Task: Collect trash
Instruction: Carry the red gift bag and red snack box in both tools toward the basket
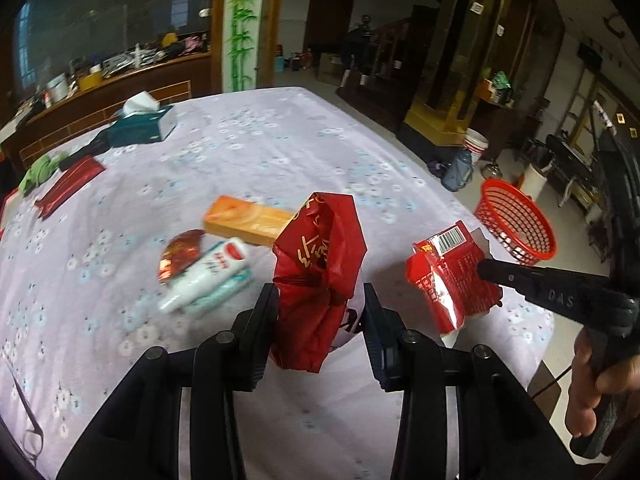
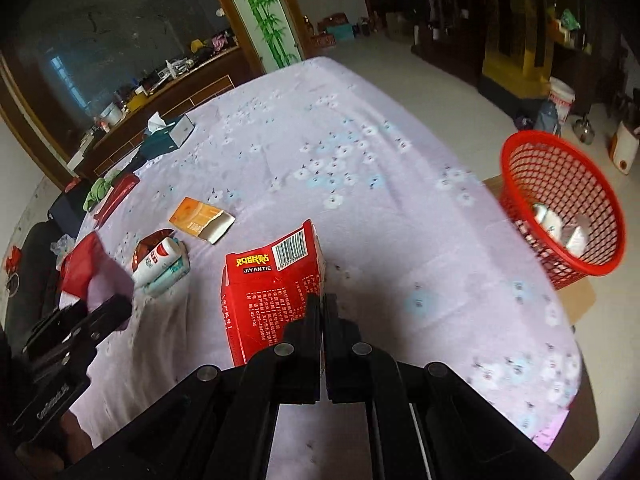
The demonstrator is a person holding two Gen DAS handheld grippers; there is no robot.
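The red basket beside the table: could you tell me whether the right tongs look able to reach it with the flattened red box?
Probably yes. The right tongs, shut on the flattened red box, face bare tablecloth, with nothing standing between them and the red basket just off the table's edge.

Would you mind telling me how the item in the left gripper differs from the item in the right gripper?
The red bag in the left gripper is soft and crumpled; the red carton in the right gripper is stiff, flattened card. The bag bears gold script; the carton shows a barcode and small print. The left jaws stand apart around the bag; the right jaws pinch the carton's edge. Both are red and held above the table.
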